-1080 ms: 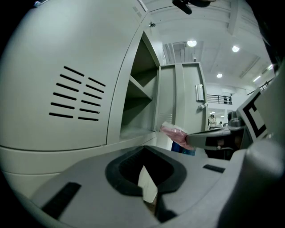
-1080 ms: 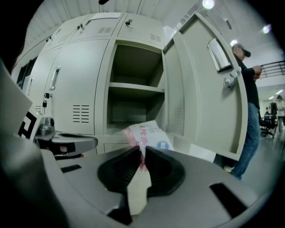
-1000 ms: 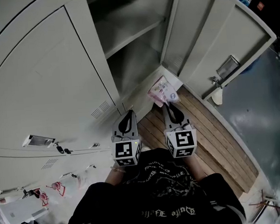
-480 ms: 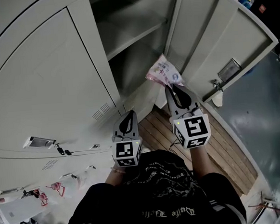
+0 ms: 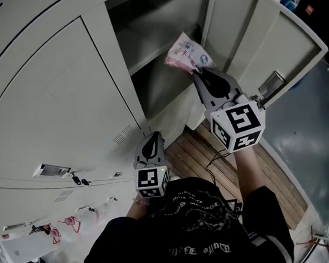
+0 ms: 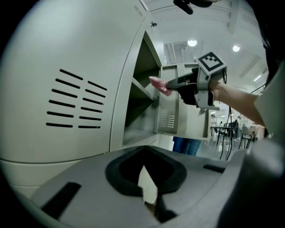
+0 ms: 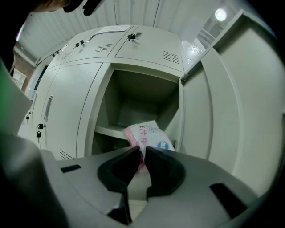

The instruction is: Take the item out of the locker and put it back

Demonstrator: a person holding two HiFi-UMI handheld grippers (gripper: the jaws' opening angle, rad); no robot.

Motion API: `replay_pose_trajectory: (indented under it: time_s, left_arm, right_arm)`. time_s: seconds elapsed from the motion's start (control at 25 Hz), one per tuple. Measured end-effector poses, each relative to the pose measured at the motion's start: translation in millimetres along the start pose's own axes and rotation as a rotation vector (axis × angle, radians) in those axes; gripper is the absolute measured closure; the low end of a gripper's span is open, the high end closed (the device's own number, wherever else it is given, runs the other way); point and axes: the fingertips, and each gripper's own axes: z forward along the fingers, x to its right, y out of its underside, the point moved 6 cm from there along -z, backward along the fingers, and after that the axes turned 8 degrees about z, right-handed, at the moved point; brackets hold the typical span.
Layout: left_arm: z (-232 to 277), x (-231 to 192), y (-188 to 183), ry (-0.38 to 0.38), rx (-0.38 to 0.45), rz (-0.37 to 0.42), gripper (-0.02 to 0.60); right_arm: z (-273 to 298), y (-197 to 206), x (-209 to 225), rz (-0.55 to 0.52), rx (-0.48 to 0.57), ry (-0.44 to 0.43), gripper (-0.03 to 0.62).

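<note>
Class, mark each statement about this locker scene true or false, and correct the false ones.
1. The right gripper holds a pink and white packet. True.
2. The locker door is closed. False: it stands open, and the shelf inside shows.
3. The left gripper holds a second packet. False: there is nothing between its jaws.
4. The left gripper is lower than the right gripper. True.
</note>
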Motion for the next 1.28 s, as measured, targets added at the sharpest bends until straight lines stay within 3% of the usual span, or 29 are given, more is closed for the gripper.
replay_pose_trajectory:
  time_s: [0.52,1.28]
  left_arm:
    - [-3,-4,6,-0.028,-0.019,0.008,0.575]
    - [-6,-17,15,-0.107,-0.047,0.008,0.575]
  right_arm:
    - [70,-41,-5,-0.096,-0.075,-0.082,0.554]
    - [147,-60,7,-0.066,-0.224,-0.15,0.546]
